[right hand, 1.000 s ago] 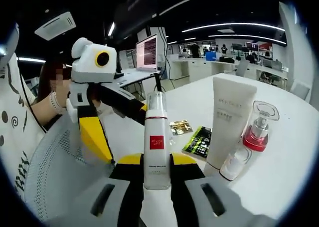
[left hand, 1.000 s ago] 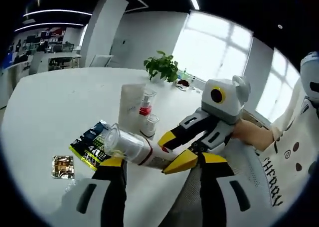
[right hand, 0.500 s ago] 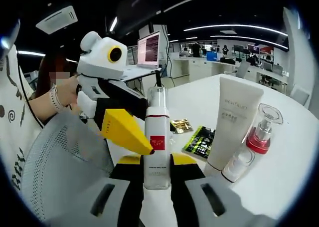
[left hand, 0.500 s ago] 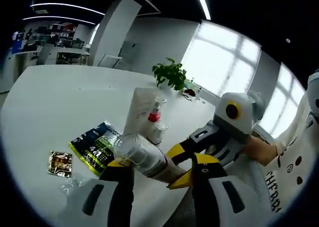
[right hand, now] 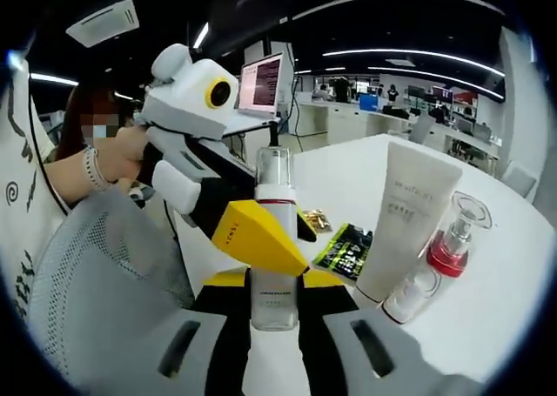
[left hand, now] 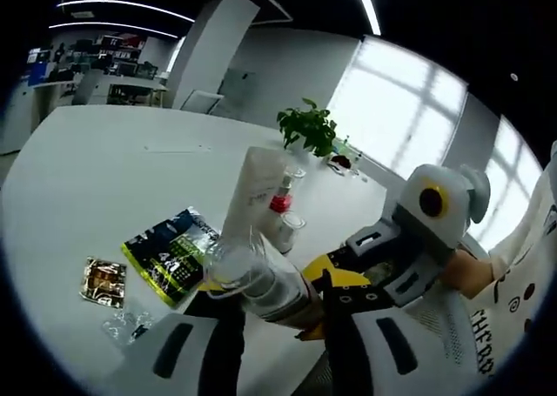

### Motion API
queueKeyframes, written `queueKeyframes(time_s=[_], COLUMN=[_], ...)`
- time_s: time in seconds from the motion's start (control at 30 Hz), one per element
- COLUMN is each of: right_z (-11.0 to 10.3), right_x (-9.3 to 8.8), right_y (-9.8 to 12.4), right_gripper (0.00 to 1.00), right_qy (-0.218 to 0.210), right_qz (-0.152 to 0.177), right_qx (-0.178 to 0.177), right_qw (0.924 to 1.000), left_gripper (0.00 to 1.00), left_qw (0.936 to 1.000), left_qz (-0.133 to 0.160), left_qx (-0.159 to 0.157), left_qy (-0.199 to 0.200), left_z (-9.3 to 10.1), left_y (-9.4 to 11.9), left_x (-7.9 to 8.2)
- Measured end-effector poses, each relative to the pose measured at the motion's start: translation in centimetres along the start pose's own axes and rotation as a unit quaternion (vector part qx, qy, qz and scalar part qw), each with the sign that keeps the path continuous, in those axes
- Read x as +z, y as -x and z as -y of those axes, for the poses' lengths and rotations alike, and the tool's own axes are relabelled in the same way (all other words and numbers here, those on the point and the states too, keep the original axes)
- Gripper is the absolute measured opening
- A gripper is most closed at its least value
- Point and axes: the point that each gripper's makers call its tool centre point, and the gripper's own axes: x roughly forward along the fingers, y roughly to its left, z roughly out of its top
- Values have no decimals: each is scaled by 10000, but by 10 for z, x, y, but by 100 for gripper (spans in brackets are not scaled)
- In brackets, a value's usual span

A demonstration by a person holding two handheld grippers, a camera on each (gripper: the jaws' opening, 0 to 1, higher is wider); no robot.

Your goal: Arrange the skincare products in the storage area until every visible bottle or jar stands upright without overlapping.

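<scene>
Right gripper view: pump bottle point(right hand: 274, 231) pinched upright by right gripper point(right hand: 274, 302); left gripper point(right hand: 261, 244) closing round it.
Done: tube point(right hand: 402, 222), red-collared bottle point(right hand: 452, 235), small bottle point(right hand: 409, 293) standing on table point(right hand: 487, 309).
Left: pump bottle to be set down.

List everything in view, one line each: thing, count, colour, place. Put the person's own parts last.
Pump bottle: 1, clear with red band, between both tongs' jaws.
Tube: 1, white, upright on table.
Red-collared bottle: 1, clear cap, beside tube.
Small clear jar: 1, in front of tube.
Dark sachet: 1, black and green, flat on table.
Gold sachet: 1, flat, near dark sachet.
Table: 1, white.
Potted plant: 1, green, far table edge.
Laptop: 1, open, on a desk behind.
Mesh chair: 1, grey, near the person.
Left tongs: 1, yellow tips, jaws closed on pump bottle.
Right tongs: 1, black and yellow, jaws gripping pump bottle.
Hand: 1, holding left tongs.
</scene>
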Motion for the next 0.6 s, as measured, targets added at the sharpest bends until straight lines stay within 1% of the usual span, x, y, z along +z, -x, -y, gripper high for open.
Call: queueKeyframes(time_s=[0.13, 0.27, 0.37, 0.47, 0.6], right_z=[1, 7, 8, 9, 12], right_x=[-2, -1, -4, -7, -8], right_y=[0, 1, 1, 0, 0], right_gripper=[19, 20, 20, 20, 20], right_qy=[-59, -117, -114, -23, -45], right_qz=[-32, -10, -73, -160, -170], right_qx=[-54, -194, -232, -305, -355], right_qw=[10000, 9997, 9996, 9994, 9992], left_gripper=[29, 24, 23, 22, 19], left_qw=[10000, 9999, 9999, 9998, 9997], left_qz=[-58, 53, -27, -123, -149], left_qx=[8, -101, -107, -126, -175], left_qy=[-39, 44, -36, -54, -53], left_z=[0, 7, 10, 7, 8], left_y=[-3, -7, -11, -13, -14], left_x=[0, 4, 2, 1, 3])
